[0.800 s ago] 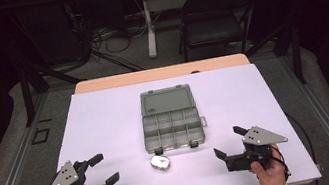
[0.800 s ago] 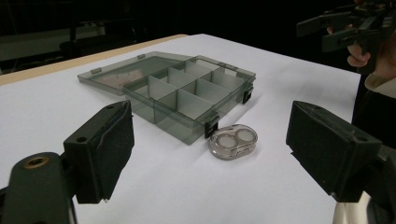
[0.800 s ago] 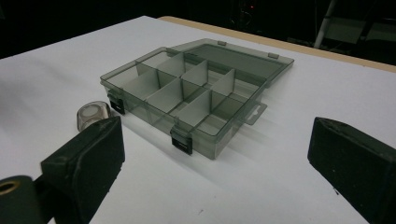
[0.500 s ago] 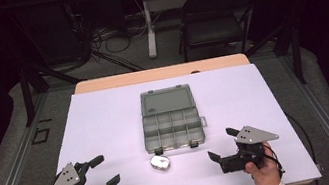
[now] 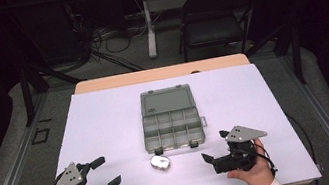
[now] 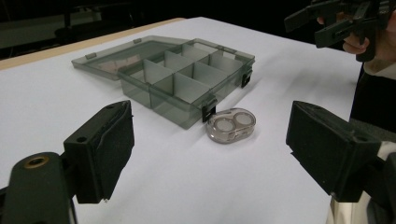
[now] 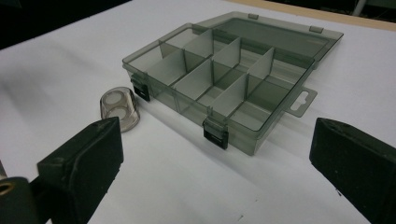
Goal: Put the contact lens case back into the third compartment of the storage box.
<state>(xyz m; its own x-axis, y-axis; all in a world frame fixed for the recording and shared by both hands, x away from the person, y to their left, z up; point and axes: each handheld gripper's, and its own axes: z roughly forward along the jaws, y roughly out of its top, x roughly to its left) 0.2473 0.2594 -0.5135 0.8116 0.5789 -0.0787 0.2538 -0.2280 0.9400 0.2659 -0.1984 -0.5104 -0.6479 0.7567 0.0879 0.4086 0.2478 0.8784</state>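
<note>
Writing: no legible brand or label on the box or the small case; a pale patch inside the lid is too small to read.
Left gripper [image 5: 104, 172]: jaws spread wide, holding and touching nothing, above the white table cover [image 5: 106, 117] near its front left corner.
Right gripper [image 5: 214, 146]: jaws likewise wide apart and empty, above the front right of the cover.
Box: smoky grey translucent plastic compartment box [image 5: 172, 124] at the table's middle, lid laid open flat on the far side, dividers forming empty compartments, two black latches on the near edge.
Small case: clear oval plastic case with two round pale wells [image 6: 232, 125], just beside the box's near edge, between the two grippers.
</note>
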